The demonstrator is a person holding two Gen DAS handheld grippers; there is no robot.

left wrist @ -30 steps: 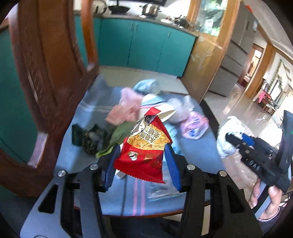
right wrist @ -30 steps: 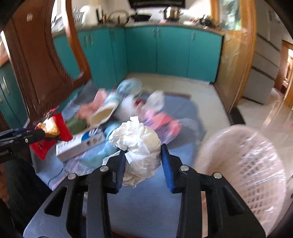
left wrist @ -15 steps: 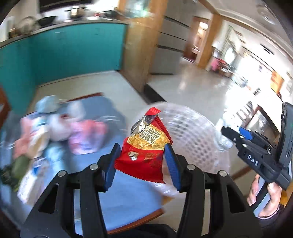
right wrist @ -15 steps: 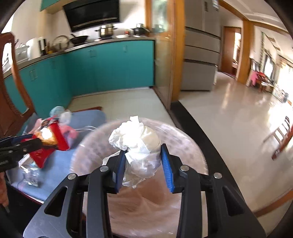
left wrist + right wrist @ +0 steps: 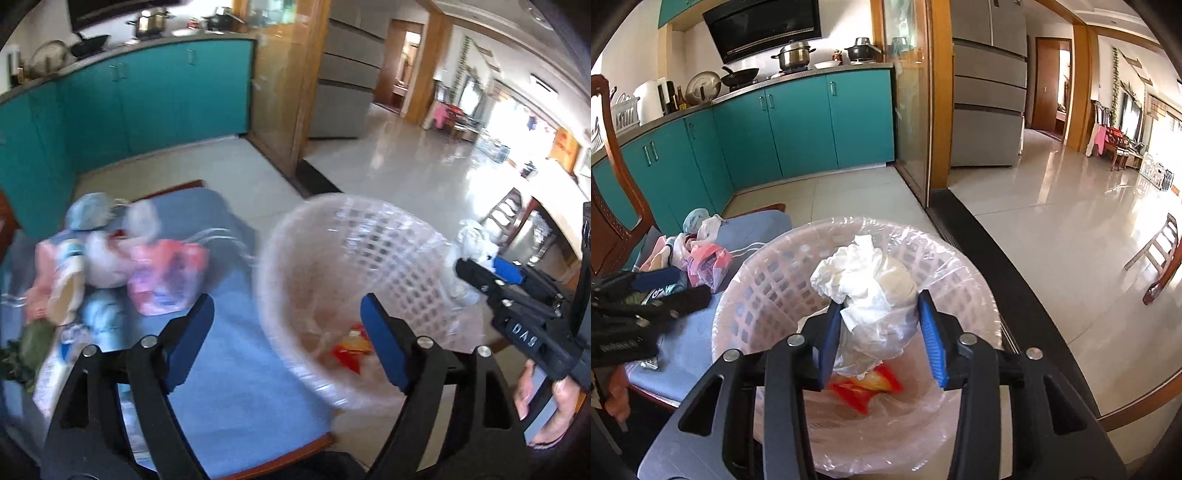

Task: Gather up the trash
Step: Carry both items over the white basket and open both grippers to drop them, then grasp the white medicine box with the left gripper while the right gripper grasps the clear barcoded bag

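A pink lattice trash basket point(image 5: 369, 236) lined with clear plastic stands beside the blue-cushioned chair; it also shows in the right wrist view point(image 5: 768, 277). The red snack wrapper point(image 5: 349, 349) lies at its bottom and shows in the right wrist view point(image 5: 864, 389). My left gripper point(image 5: 288, 339) is open and empty over the basket's near rim. My right gripper point(image 5: 881, 332) is shut on a crumpled white tissue wad point(image 5: 864, 284) and holds it above the basket's opening. The right gripper also appears in the left wrist view point(image 5: 517, 295).
Several pieces of trash lie on the blue cushion point(image 5: 229, 369): a pink packet point(image 5: 166, 280), white bags, a green wrapper point(image 5: 35, 338). A wooden chair back point(image 5: 609, 206) stands at left. Teal cabinets point(image 5: 798, 122) are behind; tiled floor point(image 5: 1052, 221) spreads right.
My left gripper has opened and the red snack wrapper has dropped into the basket. My right gripper has moved over the basket with the tissue wad still held.
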